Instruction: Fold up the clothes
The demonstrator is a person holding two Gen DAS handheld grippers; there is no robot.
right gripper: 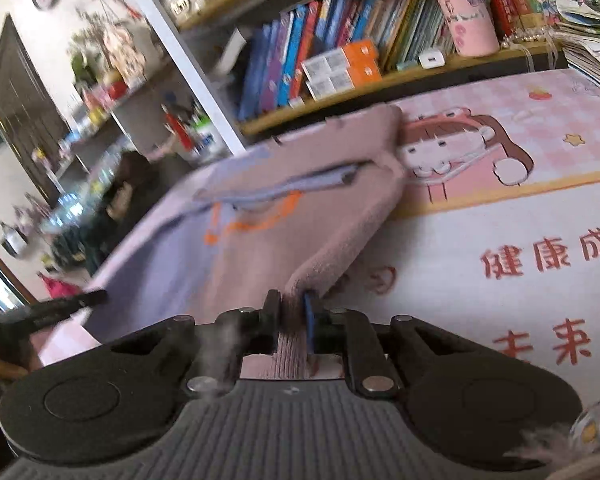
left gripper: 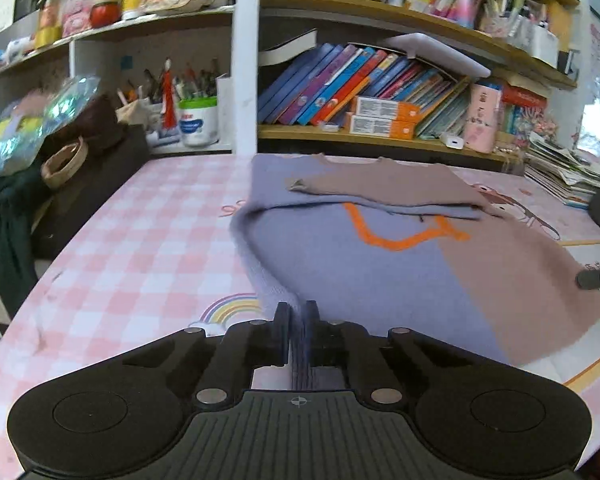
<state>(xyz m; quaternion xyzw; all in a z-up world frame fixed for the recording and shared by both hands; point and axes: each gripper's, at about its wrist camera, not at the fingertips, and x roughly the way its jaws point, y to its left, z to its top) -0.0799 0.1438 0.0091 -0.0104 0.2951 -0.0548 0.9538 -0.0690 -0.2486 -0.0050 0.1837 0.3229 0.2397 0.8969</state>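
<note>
The sweater (left gripper: 380, 256) lies spread on the desk (left gripper: 140, 232), sleeves already crossed at its far end by the bookshelf. Both near hem corners are pinched: the left gripper (left gripper: 298, 316) clamps the lavender corner, the right gripper (right gripper: 292, 308) the mauve one. The garment stretches straight away from both jaws, so the fold runs toward the far edge.

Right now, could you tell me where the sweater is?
The sweater lies on the pink checked table before the bookshelf, its near hem pinched by the left gripper and right gripper.
</note>
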